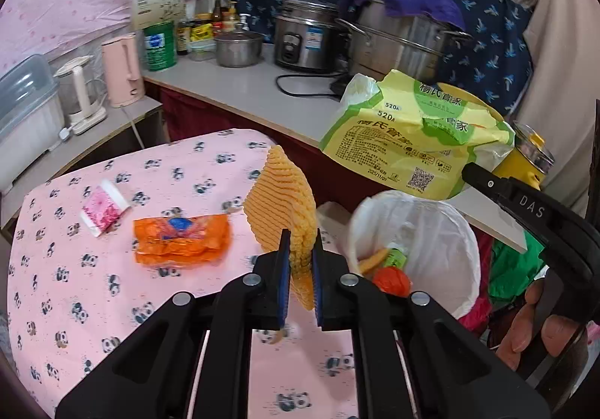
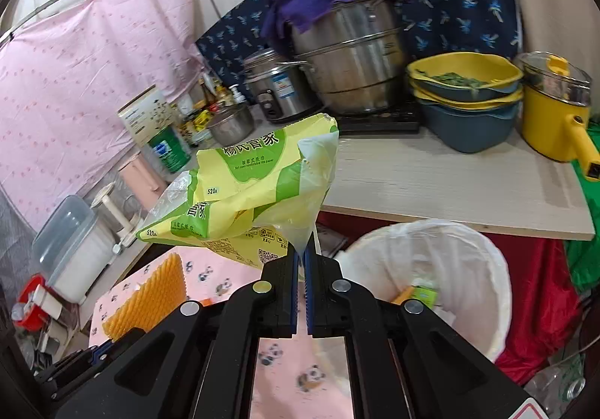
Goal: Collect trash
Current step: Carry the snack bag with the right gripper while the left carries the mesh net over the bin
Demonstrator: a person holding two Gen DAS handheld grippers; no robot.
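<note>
**Panda cloth table and a crowded counter**

Here's the table (image 1: 75, 306), draped in pink cloth printed with pandas. Lying flat on it, an orange wrapper (image 1: 182, 240) near the middle, and just left and a little farther back, a small pink-and-white packet (image 1: 104, 208). Beyond the table's far edge runs a pale counter (image 1: 240, 89): a pink kettle (image 1: 123, 70) at the left, a green tin (image 1: 160, 46) beside it, a small lidded pot (image 1: 238, 48), a rice cooker (image 1: 305, 35), then a tall steel steamer (image 1: 397, 40) under a purple cloth. Farther right in the right wrist view, stacked yellow and blue basins (image 2: 465, 100) and a yellow pot (image 2: 555, 111)
</note>
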